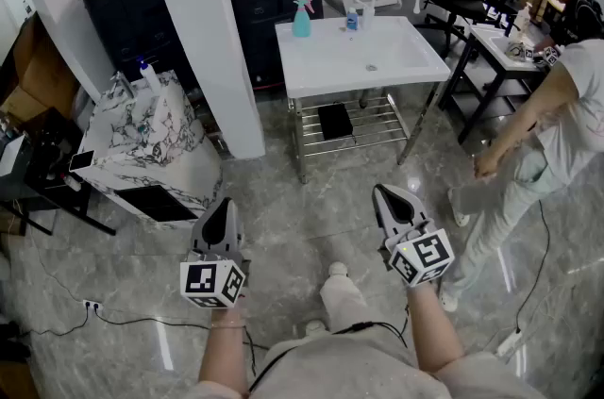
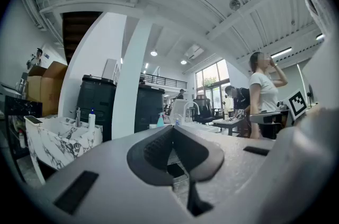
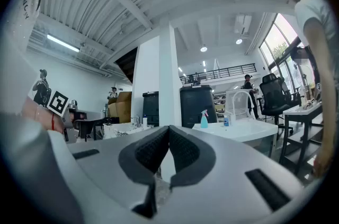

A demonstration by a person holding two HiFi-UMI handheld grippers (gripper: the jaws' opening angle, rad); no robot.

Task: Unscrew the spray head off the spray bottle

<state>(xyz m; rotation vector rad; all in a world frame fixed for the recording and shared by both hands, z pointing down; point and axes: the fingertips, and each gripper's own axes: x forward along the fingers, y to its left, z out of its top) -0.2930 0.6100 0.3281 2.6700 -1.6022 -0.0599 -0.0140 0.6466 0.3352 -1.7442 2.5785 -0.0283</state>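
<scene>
A teal spray bottle (image 1: 302, 18) with a pink spray head stands upright at the far left corner of the white table (image 1: 377, 67); it shows small in the left gripper view as the spray bottle (image 2: 160, 121) and in the right gripper view as the spray bottle (image 3: 204, 119). My left gripper (image 1: 220, 210) is shut and empty, held level over the floor, well short of the table. My right gripper (image 1: 389, 197) is also shut and empty, at the same distance from the table. Both point towards the table.
Two small bottles (image 1: 357, 17) stand beside the spray bottle. A white pillar (image 1: 212, 29) rises left of the table, a marble-patterned sink unit (image 1: 142, 138) further left. A person (image 1: 557, 119) bends over at the right near a black desk (image 1: 495, 48). Cables (image 1: 113, 320) lie on the floor.
</scene>
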